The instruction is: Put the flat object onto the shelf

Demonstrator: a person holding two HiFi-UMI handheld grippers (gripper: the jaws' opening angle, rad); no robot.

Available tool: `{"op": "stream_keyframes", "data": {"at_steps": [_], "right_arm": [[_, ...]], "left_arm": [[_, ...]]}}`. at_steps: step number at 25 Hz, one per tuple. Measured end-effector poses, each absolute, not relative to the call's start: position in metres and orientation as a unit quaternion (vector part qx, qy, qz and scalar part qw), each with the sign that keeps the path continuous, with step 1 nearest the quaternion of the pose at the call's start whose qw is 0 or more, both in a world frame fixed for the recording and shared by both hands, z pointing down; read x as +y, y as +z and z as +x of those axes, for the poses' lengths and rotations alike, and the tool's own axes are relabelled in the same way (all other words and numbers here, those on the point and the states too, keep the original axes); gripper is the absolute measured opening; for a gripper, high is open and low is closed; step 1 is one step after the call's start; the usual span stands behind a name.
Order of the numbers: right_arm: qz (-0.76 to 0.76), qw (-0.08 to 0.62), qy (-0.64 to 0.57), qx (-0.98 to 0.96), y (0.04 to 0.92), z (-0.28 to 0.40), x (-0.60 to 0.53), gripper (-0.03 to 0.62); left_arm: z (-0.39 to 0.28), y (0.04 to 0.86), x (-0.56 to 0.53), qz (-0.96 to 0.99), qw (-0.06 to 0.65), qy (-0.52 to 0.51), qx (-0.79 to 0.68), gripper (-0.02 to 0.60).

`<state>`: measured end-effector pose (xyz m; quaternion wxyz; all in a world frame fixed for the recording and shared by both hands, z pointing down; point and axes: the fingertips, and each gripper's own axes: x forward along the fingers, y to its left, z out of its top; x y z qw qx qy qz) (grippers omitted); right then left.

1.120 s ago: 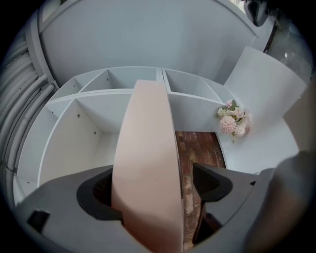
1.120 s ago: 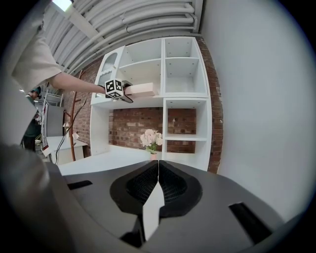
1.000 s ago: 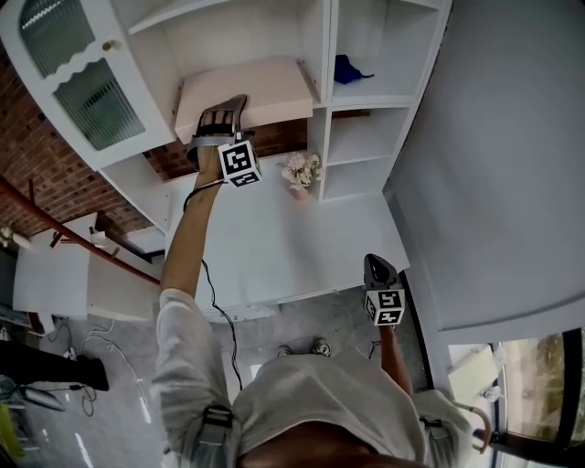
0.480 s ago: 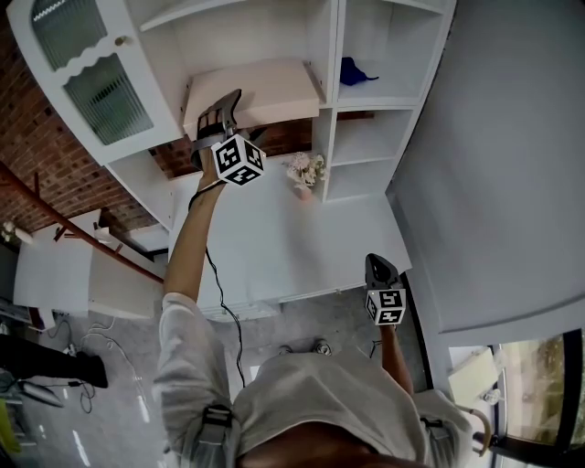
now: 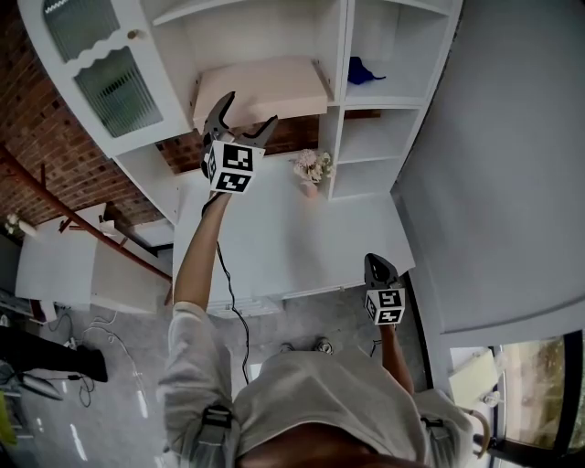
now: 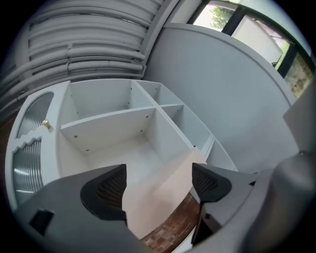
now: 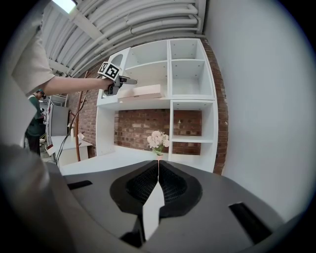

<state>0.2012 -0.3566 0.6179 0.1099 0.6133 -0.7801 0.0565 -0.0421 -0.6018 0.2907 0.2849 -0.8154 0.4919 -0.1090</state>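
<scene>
The left gripper is closing its empty jaws near the board, so it may catch the edge and pull the board off the shelf; the right gripper is clenched on nothing.

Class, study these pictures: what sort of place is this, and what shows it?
Probably an indoor studio or workshop room set up like a home: a white shelf unit against a brick wall, flowers on the counter, bare pipes overhead.

I see soft, even daylight with faint shadows. The window glares at the left gripper view's top right; a ceiling lamp blows out. Both gripper views bulge, corners black. Head view sharp.
</scene>
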Motion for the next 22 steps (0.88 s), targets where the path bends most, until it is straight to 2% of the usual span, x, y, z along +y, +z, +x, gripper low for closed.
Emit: {"op": "stream_keyframes", "data": {"at_steps": [6,10,12,16,22], "right_arm": [[0.607,0.114,0.054,-0.785,0.616,0.193,-0.352,0.029],[0.608,0.114,0.053,-0.784,0.617,0.193,-0.348,0.029],[0.609,0.116,0.054,-0.783,0.618,0.194,-0.346,0.029],[0.611,0.117,0.056,-0.781,0.619,0.195,-0.343,0.029],[0.612,0.118,0.057,-0.780,0.621,0.196,-0.341,0.029]], "left_arm": [[-0.059,0.300,-0.591,-0.825,0.216,-0.032,0.521,0.182],[-0.065,0.312,-0.595,-0.827,0.182,-0.014,0.532,0.050],[-0.066,0.321,-0.598,-0.832,0.159,-0.011,0.531,0.021],[-0.062,0.340,-0.604,-0.847,0.109,-0.005,0.520,0.015],[-0.054,0.344,-0.612,-0.852,0.095,-0.009,0.514,0.015]]}}
